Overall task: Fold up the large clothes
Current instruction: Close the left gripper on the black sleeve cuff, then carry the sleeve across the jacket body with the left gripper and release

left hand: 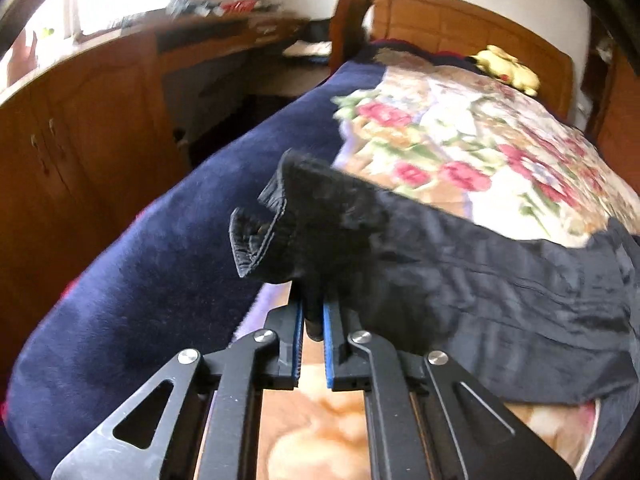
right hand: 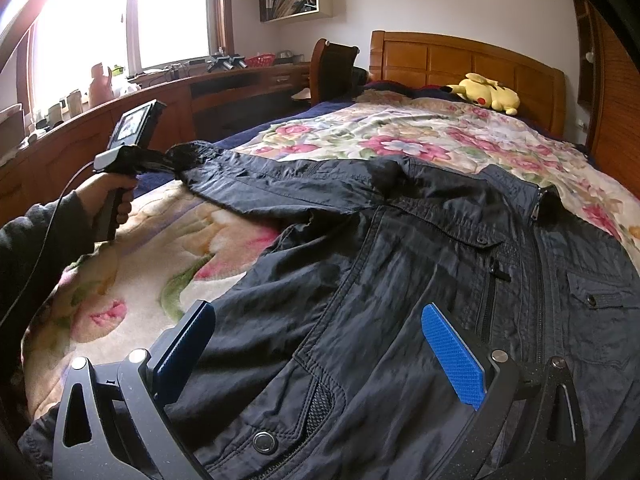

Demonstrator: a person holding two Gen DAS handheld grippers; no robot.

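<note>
Item: one dark jacket (right hand: 400, 264), laid front-up and spread on the floral blanket (right hand: 360, 132) of a bed, collar toward the headboard (right hand: 460, 60), zip nearly shut. We note a woven shell, thin and crinkled, probably light for its size, limp, and likely slick against itself; it will sag and slide rather than hold a crease. Hard parts: snaps, zip, pocket flaps. Sleeve (right hand: 256, 176) runs out to the bed's window side, its ribbed cuff (left hand: 280, 216) bunched. Our left gripper (left hand: 311, 320) is clamped on the sleeve end, just behind the cuff, a dark wad of cloth pinched between the blue pads (left hand: 329, 344). Our right gripper (right hand: 320, 356) hangs over the lower front with its jaws spread wide, holding nothing. Best holds, in our judgement: cuffs, hem corners, shoulder seams, where stitching is doubled and cloth slips least. Also present: yellow plush (right hand: 486, 94) by the headboard; wooden desk (right hand: 224, 84) under the window.
</note>
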